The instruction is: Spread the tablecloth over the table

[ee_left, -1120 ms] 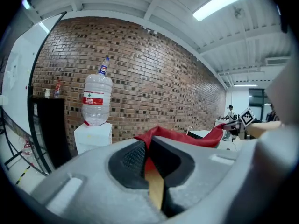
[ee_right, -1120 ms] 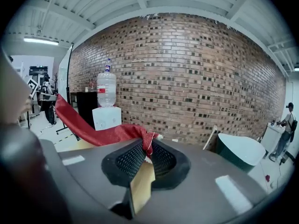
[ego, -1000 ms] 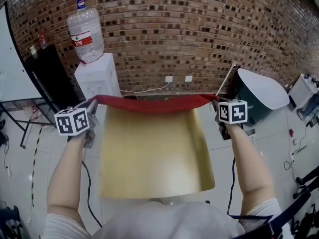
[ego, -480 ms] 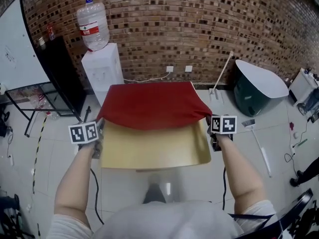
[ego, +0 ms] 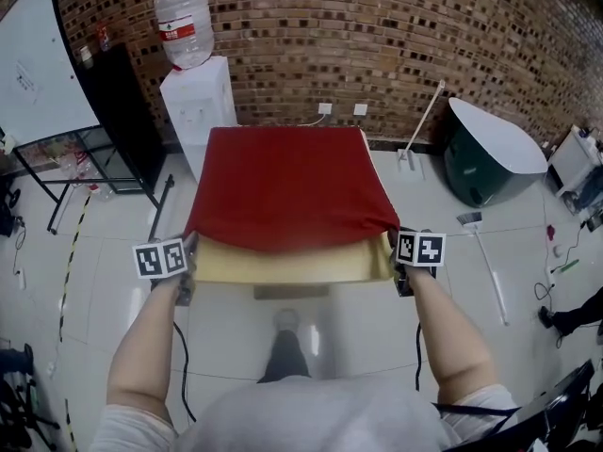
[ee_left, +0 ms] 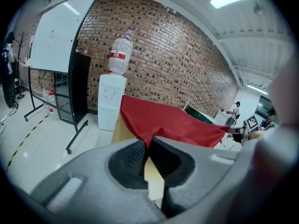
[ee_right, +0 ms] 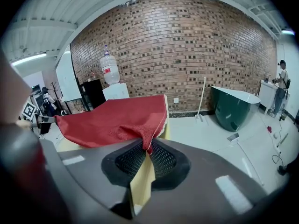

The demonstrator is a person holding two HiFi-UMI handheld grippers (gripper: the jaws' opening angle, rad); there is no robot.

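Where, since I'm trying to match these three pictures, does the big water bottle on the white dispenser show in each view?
Head view: the water bottle is at the top left, beyond the far left corner of the tablecloth.
Left gripper view: upper left of centre, above the cloth's left end.
Right gripper view: left of centre, above the cloth.
Shared landmark: the red tablecloth, in front of the bottle in all three.

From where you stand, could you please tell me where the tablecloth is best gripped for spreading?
By its two near corners, from the near side: the tablecloth lies stretching away, and the left gripper and right gripper pinch those corners, holding the near edge straight.
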